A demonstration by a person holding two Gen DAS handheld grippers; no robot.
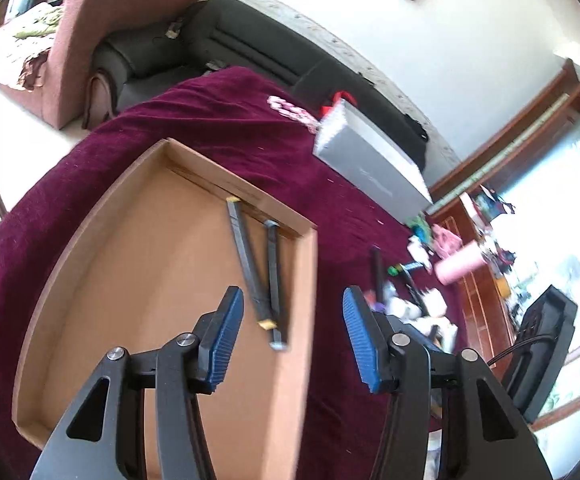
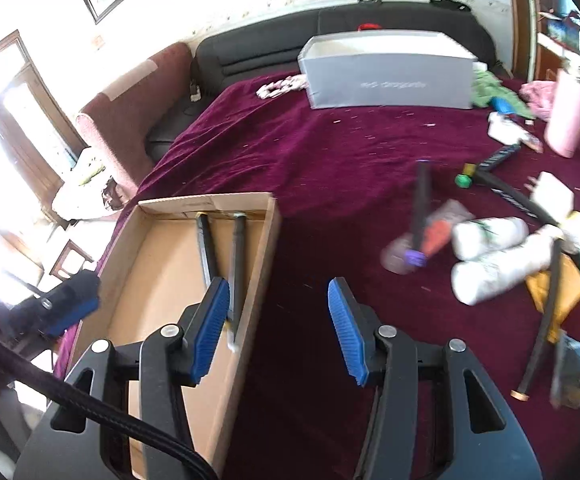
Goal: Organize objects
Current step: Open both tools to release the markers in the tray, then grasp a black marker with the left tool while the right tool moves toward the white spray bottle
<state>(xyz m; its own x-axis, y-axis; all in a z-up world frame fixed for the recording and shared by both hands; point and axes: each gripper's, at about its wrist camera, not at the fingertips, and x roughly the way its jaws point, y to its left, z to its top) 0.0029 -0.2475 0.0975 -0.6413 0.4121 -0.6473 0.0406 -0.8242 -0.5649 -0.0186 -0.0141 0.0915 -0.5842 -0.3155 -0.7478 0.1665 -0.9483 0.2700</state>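
Note:
A shallow cardboard tray [image 1: 109, 240] [image 2: 245, 280] lies on a maroon bedspread. Two dark sticks [image 1: 259, 268] [image 2: 221, 248] lie inside it against the far wall, forming a narrow V. My left gripper [image 1: 292, 336] is open above the tray's right edge, nothing between its blue pads. My right gripper [image 2: 277, 326] is open over the tray's right wall and the bedspread, holding nothing. The left gripper's tip [image 2: 73, 304] shows at the left of the right wrist view. To the right lies a pile of loose items: white bottles [image 2: 490, 248], a pink cup [image 2: 568, 116], more dark sticks [image 2: 546, 308].
A grey box [image 1: 370, 160] [image 2: 390, 76] stands at the far side of the bed, with a pink-white cloth [image 2: 281, 86] beside it. A black sofa [image 1: 209, 48] and a pink armchair [image 1: 69, 60] stand beyond. Wooden furniture [image 1: 486, 300] lines the right.

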